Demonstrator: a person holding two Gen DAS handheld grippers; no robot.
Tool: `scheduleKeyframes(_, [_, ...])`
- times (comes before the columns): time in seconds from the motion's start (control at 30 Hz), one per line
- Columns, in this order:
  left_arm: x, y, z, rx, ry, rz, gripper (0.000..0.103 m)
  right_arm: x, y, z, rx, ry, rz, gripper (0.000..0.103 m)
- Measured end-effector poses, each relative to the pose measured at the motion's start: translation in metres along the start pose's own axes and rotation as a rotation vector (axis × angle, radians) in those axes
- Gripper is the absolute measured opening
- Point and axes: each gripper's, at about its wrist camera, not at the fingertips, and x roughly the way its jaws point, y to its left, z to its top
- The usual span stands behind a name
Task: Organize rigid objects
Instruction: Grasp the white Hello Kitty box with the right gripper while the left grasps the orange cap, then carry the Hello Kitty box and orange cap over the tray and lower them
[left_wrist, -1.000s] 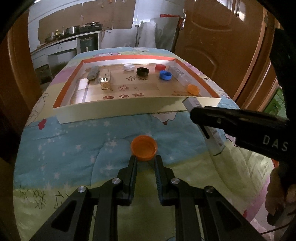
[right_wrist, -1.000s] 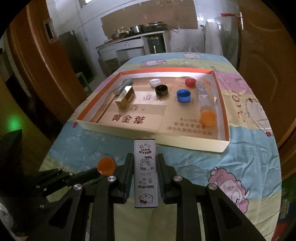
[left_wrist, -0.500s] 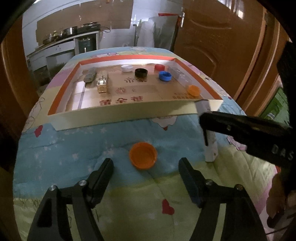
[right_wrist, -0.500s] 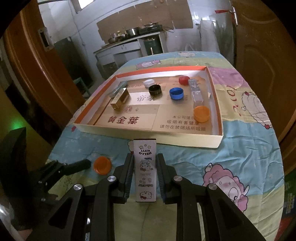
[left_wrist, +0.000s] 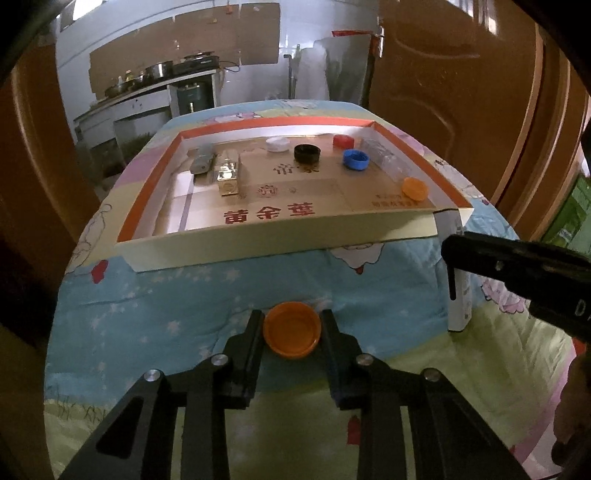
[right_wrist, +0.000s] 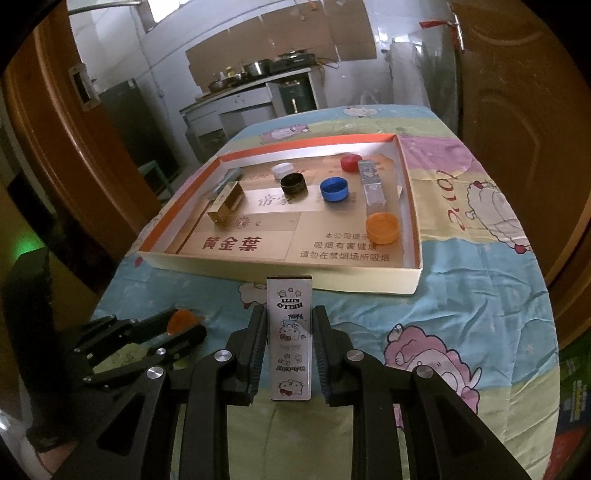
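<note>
I see the patterned blanket (left_wrist: 155, 302) filling the lower half of both views, and on it the big shallow box (left_wrist: 280, 242) with orange rims across the middle of the frame; caps and small blocks already lie sorted inside it.

In the right wrist view my right gripper (right_wrist: 290, 354), bottom centre, is clamped narrow on the Hello Kitty box (right_wrist: 290, 336), which stands up between the pads, clear of the big box's near wall. I judge its job is simply to stay firm and level.

The step in hand belongs to my left gripper (left_wrist: 292, 334), bottom centre of the left wrist view. Its jaws are closing around the loose orange cap (left_wrist: 292, 329), which lies open side up on the blanket between the pads; whether they press yet is hard to tell. To do it well I would keep the pads across the widest part of the rim and low, since a round cap on soft cloth could squirt forward.

For room, the near wall is the edge to clear: lift first, then cross it. Open floor shows at the box's lower middle, left of the other orange cap (left_wrist: 415, 187).
</note>
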Motion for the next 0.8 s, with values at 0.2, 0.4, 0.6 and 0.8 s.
scheduleKeyframes(0.2, [-0.024,0.004,0.014,-0.027,-0.059,-0.009,0.03,-0.004,0.005,0.005,-0.018,-0.008,0.0,0.025])
scheduleKeyframes(0.4, [-0.044,0.009,0.04,-0.036,-0.116,-0.002,0.03,-0.013,0.017,0.019,-0.046,-0.035,0.001,0.025])
scheduleKeyframes(0.6, [-0.051,0.009,0.069,-0.04,-0.165,-0.003,0.03,-0.016,0.024,0.045,-0.071,-0.061,-0.02,0.025])
scheduleKeyframes(0.8, [-0.04,0.013,0.096,-0.061,-0.182,-0.016,0.03,-0.005,0.025,0.071,-0.08,-0.05,-0.039,0.025])
